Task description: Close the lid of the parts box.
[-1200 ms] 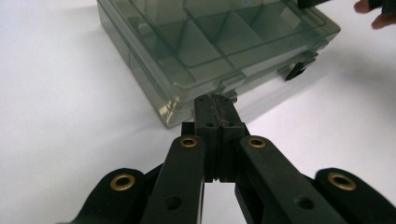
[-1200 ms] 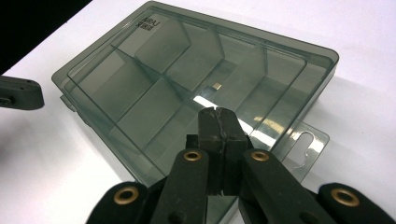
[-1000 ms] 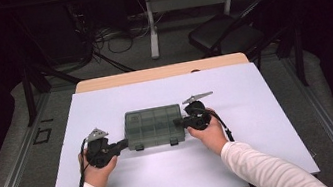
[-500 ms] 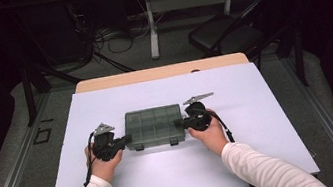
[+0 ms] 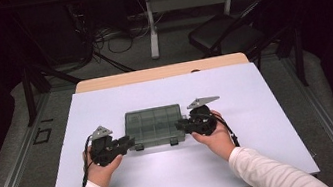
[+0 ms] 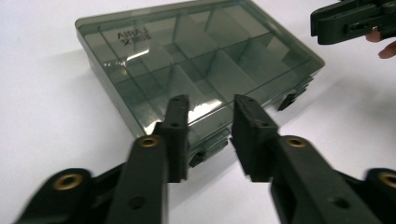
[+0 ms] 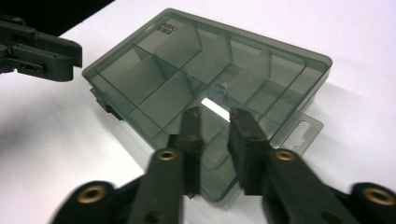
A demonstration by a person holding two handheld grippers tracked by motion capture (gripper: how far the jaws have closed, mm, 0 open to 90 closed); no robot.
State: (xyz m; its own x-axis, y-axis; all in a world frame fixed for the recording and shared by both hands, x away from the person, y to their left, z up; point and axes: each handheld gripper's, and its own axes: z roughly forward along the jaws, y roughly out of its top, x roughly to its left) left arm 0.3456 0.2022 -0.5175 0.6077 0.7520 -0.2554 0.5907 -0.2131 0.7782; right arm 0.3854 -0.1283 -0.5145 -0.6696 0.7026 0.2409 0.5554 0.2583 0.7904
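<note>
Smoky compartment box (image 5: 155, 125), lid shut, flat on white sheet (image 5: 255, 89), mid-table twd near edge. L gripper (image 5: 124, 143) at box's near-left corner, jaws partly open, nothing held. R gripper (image 5: 181, 126) at right end, jaws slightly apart, empty.

Lab, dark room, floor cables (image 5: 110, 36), white-covered table (image 5: 268, 108)

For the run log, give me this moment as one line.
left gripper: open, at box's left front corner | right gripper: open, at right end | compartment box: lid closed, flat on table
</note>
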